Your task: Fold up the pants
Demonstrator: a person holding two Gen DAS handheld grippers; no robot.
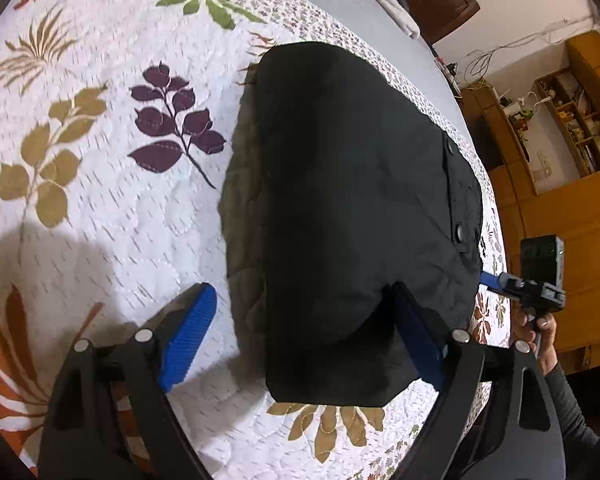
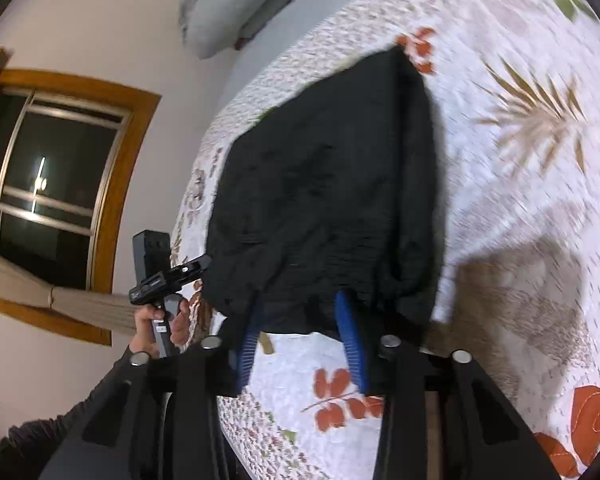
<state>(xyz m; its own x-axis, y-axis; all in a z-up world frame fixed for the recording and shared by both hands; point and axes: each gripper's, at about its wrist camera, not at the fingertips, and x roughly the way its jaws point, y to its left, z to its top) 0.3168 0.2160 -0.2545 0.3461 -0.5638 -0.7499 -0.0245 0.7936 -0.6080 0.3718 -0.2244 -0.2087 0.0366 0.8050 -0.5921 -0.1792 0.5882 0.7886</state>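
A: White quilted bedspread [image 1: 112, 216] with leaf prints in purple, tan, green and orange covers the bed, and that's the whole work surface. Where are the pants?

B: Black pants [image 1: 352, 184] lie folded into a thick block on the bedspread, near its edge. Seen from the left wrist, the purple leaf sprig [image 1: 176, 124] is just beside the block, on its left, and a tan flower print peeks out from under its near end. Two dark buttons show along the block's right side.

A: And the left gripper [image 1: 300, 336]?

B: Its jaws stand wide apart. One blue pad [image 1: 190, 336] sits over bare bedspread beside the pants, clear of the cloth. The other pad is mostly hidden against the near right corner of the block. Nothing is pinched between them.

A: The right gripper [image 2: 300, 336]?

B: From its own camera the jaws are partly closed, and both blue pads [image 2: 350, 336] reach the near hem of the pants, where the cloth bunches and lifts off the bedspread. The picture is blurred there, so I cannot tell whether the pads truly press on the fabric or only sit under the fold.

A: Anything beyond the pants?

B: Past the far end of the pants there's a grey pillow [image 2: 236, 4]. To the left of the pants in the right wrist view is a wooden-framed window [image 2: 60, 160], dark outside. In the left wrist view, wooden shelving [image 1: 572, 120] stands right of the pants, off the bed
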